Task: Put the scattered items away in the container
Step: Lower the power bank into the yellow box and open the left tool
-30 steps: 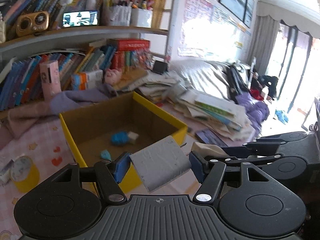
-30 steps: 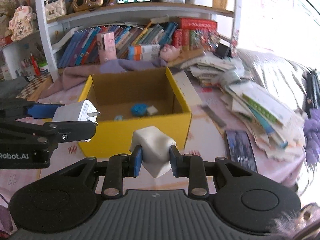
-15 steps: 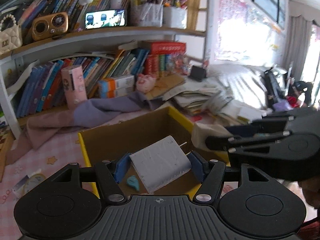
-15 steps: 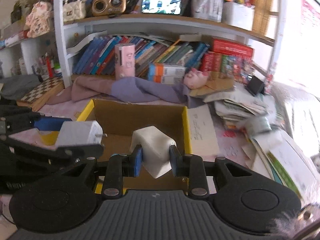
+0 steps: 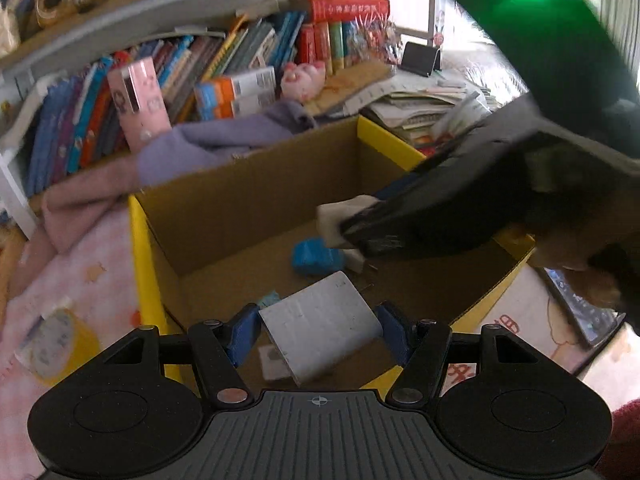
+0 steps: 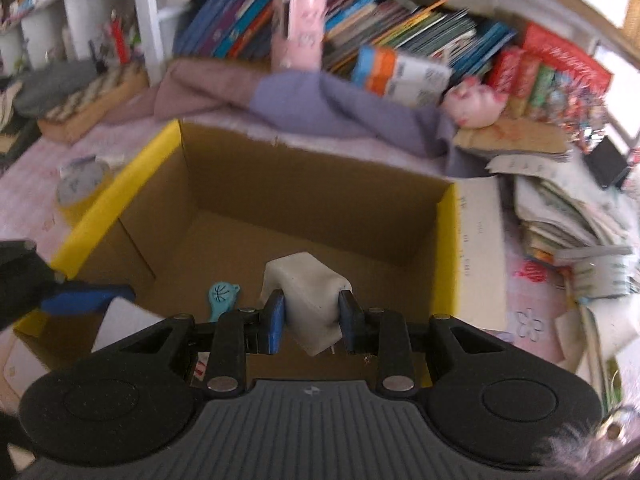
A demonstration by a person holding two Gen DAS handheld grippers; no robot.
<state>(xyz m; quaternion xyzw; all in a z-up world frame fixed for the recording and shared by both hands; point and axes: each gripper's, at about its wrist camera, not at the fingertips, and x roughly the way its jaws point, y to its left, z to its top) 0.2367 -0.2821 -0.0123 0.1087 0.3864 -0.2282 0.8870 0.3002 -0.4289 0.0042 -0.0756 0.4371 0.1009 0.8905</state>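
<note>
A yellow cardboard box (image 5: 141, 240) stands open below both grippers. My left gripper (image 5: 320, 330) is shut on a white plug adapter (image 5: 320, 320) and hangs over the box's near edge. In the right wrist view my right gripper (image 6: 310, 320) is shut on an off-white adapter block (image 6: 306, 284) above the inside of the box (image 6: 120, 184). In the left wrist view my right gripper (image 5: 348, 226) reaches in from the right with that block (image 5: 334, 216). On the box floor lie a blue item (image 5: 316, 258) and a teal tag (image 6: 222, 296).
A yellow tape roll (image 5: 52, 344) sits on the pink cloth left of the box. A purple cloth (image 6: 340, 108) lies behind it, under shelves of books (image 6: 360, 28). Stacked papers (image 6: 560, 208) crowd the right side.
Both grippers have moved in over the box and tipped downward with their adapters still held. The right gripper has swung across into the left wrist view, above the blue item.
</note>
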